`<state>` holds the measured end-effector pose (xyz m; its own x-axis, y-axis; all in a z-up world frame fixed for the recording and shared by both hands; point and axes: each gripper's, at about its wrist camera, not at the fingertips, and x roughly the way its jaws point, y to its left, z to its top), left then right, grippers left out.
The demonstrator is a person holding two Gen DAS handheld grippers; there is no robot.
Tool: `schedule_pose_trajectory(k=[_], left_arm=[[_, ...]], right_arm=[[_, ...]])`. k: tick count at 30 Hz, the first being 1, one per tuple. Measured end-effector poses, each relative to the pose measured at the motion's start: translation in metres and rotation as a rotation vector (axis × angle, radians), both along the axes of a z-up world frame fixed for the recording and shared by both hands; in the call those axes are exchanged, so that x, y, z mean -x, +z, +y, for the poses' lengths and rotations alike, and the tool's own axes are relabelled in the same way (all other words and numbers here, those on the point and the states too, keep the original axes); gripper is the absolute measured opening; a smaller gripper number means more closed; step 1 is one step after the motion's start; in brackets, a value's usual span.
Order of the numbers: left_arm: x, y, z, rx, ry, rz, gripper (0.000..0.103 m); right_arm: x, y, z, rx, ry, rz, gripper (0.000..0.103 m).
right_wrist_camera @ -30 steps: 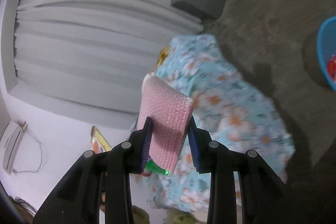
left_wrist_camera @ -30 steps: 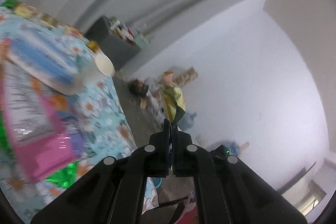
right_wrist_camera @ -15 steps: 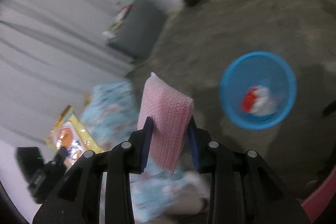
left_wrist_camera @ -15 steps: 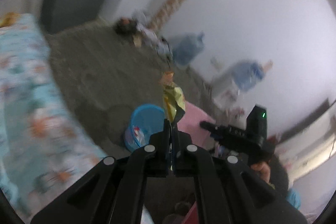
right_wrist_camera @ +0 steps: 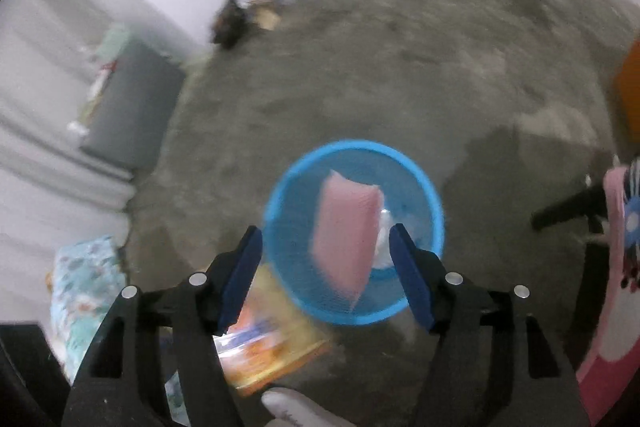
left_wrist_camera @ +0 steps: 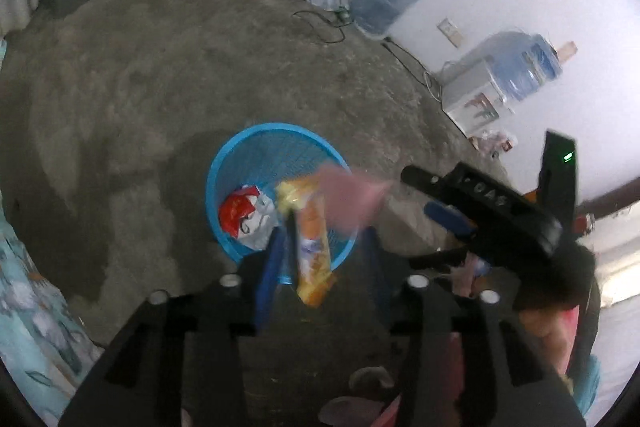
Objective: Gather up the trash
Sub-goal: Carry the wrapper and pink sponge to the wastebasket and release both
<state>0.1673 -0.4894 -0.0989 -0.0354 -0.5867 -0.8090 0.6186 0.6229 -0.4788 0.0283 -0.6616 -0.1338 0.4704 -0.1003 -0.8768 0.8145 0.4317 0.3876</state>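
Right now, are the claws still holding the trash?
No. Both claws have just opened: the pink sponge and orange wrapper are loose above the blue basket.

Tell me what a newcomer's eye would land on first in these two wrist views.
The bright blue basket on the grey floor, directly below both grippers, with red and white trash already inside. Between the open right gripper jaws, which have just been opening, a blurred pink sponge hangs free over the basket. In the left wrist view an orange snack wrapper sits loose between the left gripper jaws, which have also just been opening.
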Motion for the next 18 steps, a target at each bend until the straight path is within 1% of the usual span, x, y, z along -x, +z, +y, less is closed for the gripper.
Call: schedule_pose_trajectory(k=[1,5,8,11,13,18], left_arm=[[0.0,-0.001,0.004,0.006,-0.003,0.003,0.045],[-0.004,0.002,0.014,0.019,-0.001,-0.016,0.048],[-0.004,0.007,0.014,0.022,0.006,-0.025,0.048],[0.004,0.022,0.026,0.035,-0.001,-0.042,0.048],[0.006,0.031,0.035,0.048,-0.004,-0.045,0.05],[0.012,0.061,0.069,0.08,-0.009,-0.066,0.056]], right_arm=[[0.002,-0.002,0.0,-0.005,0.005,-0.003,0.066],[0.005,0.0,0.002,0.023,0.035,0.005,0.067],[0.015,0.013,0.003,0.027,0.047,-0.028,0.067],[0.011,0.025,0.008,0.05,0.069,-0.055,0.067],[0.011,0.039,0.016,0.075,0.099,-0.085,0.068],[0.002,0.071,0.04,0.114,0.19,-0.151,0.07]])
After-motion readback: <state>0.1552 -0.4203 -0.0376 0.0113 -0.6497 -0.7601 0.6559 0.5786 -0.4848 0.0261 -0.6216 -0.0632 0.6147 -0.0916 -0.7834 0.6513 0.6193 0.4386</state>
